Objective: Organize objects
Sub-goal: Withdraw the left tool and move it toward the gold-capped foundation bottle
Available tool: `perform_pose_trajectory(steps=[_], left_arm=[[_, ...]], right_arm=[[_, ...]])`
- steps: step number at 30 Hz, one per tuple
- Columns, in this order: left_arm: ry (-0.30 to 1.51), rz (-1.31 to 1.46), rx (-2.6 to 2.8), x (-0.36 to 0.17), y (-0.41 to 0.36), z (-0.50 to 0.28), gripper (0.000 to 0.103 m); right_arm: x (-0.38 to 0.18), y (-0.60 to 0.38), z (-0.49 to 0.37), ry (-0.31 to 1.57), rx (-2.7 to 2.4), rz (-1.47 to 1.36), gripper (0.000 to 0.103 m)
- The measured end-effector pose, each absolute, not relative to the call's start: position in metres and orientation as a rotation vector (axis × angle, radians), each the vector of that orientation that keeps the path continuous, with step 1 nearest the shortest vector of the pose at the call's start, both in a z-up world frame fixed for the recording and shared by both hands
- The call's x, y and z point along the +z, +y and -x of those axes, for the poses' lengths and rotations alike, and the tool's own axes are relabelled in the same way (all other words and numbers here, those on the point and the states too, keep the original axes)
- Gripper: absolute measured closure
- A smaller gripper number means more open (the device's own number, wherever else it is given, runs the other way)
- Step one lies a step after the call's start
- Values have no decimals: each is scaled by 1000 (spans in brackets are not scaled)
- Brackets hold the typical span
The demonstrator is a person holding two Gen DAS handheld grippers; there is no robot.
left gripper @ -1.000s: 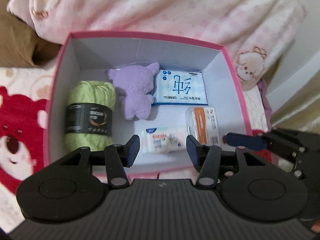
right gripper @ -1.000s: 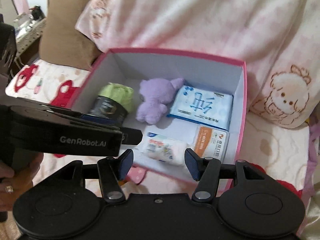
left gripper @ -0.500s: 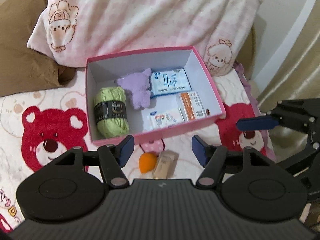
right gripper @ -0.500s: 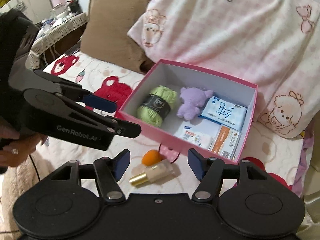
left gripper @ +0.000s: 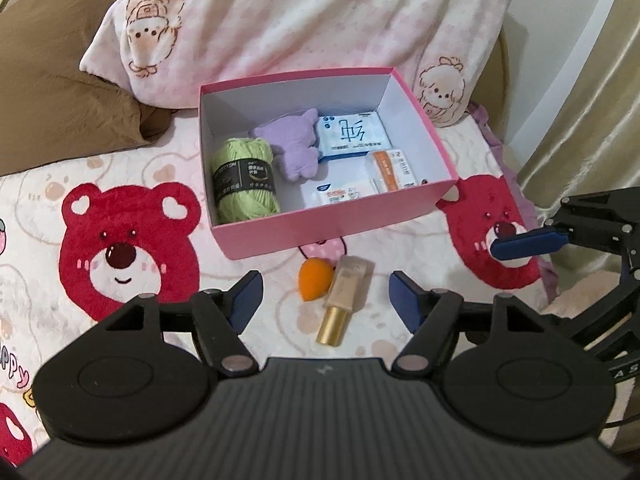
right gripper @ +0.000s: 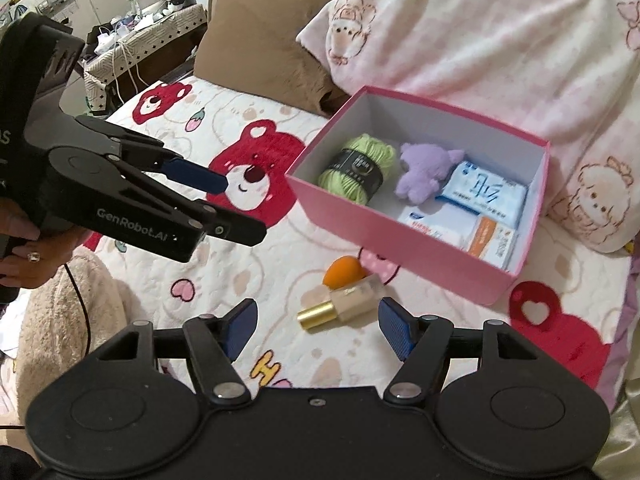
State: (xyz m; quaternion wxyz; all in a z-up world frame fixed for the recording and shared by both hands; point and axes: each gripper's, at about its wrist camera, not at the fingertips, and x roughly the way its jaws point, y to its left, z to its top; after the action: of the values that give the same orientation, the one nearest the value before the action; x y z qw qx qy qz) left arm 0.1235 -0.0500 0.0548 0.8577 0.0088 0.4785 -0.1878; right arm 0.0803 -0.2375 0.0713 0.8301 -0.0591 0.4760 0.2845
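**Soft goods boxed, two pieces outside on the bed**

Both tongs, left (left gripper: 322, 300) and right (right gripper: 316, 326), are opening with nothing between them. Fuzzy green yarn (left gripper: 244, 182) and plush purple toy (left gripper: 294, 148) sit in the pink cardboard box (left gripper: 332, 226). Just beside it: an orange sponge egg (left gripper: 316, 280) and a gold-capped bottle (left gripper: 344, 300). Only the right view shows a hand (right gripper: 24, 256).

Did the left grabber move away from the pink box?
Yes. The left gripper has pulled back and up: a second ago its tips sat at the pink box's near wall; now the whole box lies well beyond them. Its jaws are opening, empty.
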Motion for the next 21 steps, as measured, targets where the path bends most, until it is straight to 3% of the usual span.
perform_pose_trajectory(steps=[8, 21], left_arm=[[972, -14, -387, 28, -44, -119, 25], [962, 105, -386, -34, -38, -130, 24]], right_arm=[[38, -230, -83, 1041, 639, 73, 30], [-29, -221, -121, 1082, 562, 32, 27]])
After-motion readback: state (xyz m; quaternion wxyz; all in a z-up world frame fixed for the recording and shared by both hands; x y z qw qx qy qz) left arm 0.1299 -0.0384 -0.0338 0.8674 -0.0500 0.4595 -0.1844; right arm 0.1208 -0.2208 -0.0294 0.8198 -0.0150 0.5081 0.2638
